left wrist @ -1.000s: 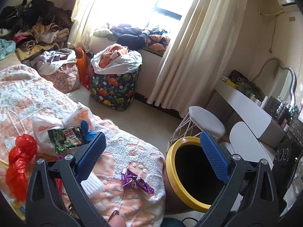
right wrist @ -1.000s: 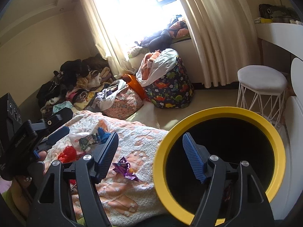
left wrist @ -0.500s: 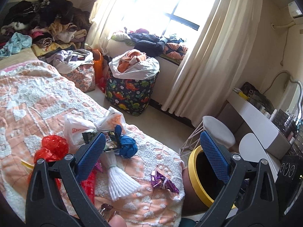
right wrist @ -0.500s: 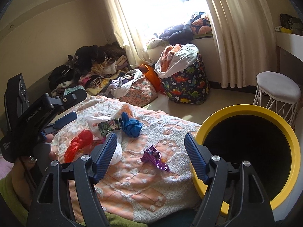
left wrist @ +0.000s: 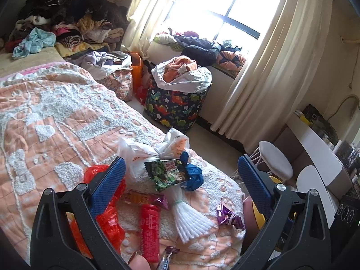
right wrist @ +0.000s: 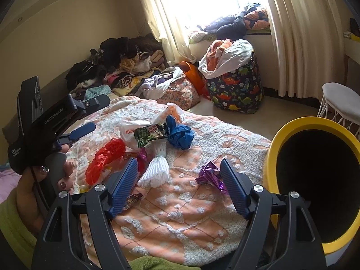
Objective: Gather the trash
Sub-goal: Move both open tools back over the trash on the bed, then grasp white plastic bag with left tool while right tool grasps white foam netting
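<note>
Trash lies on the orange-and-white bedspread (left wrist: 56, 121). It includes a white plastic bag (left wrist: 139, 155), a green snack packet (left wrist: 167, 174), a blue crumpled bag (left wrist: 193, 176), a red plastic bag (left wrist: 108, 220), a red tube (left wrist: 149, 229), a white tassel bundle (left wrist: 191, 218) and a purple foil wrapper (left wrist: 228, 214). My left gripper (left wrist: 180, 159) hovers open over this pile, holding nothing. In the right wrist view my right gripper (right wrist: 178, 160) is open and empty, between the tassel bundle (right wrist: 156, 171) and the purple wrapper (right wrist: 209, 174). A yellow-rimmed bin (right wrist: 292, 126) stands against the bed's right side.
A dinosaur-print laundry bag (left wrist: 177, 108) full of clothes stands on the floor by the curtain (left wrist: 270, 67). A white stool (left wrist: 275, 159) and a white desk (left wrist: 319, 155) are to the right. Heaped clothes (left wrist: 67, 18) fill the far corner. A hand (right wrist: 33, 184) holds the left gripper.
Both views have swung left, away from the bin and over the bed. More of the trash pile has come into view, and the bin has slid to the right edge.
</note>
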Action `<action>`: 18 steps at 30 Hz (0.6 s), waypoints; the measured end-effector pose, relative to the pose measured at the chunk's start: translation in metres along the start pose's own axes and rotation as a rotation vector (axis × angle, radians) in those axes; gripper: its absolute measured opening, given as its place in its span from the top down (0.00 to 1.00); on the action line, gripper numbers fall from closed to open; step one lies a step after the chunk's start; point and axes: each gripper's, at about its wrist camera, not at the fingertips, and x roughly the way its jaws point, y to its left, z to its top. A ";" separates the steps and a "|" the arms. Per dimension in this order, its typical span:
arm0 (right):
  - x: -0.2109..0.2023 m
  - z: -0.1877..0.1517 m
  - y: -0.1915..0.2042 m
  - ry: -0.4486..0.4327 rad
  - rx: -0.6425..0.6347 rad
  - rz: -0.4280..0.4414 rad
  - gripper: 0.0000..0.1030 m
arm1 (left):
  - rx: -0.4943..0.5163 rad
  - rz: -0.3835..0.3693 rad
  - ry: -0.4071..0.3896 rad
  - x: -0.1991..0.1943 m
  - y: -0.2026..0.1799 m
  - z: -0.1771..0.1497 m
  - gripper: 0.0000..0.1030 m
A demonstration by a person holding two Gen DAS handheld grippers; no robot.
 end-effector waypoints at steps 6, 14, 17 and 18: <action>0.023 0.001 0.015 0.048 -0.029 0.020 0.29 | -0.011 0.028 0.018 0.011 0.023 0.010 0.11; 0.057 -0.001 0.029 0.130 -0.064 0.026 0.29 | -0.063 0.036 0.090 0.038 0.052 0.017 0.18; 0.070 -0.002 0.032 0.157 -0.064 0.027 0.29 | -0.083 0.016 0.128 0.051 0.059 0.018 0.24; 0.074 -0.003 0.032 0.165 -0.061 0.027 0.29 | -0.089 0.015 0.138 0.055 0.060 0.018 0.26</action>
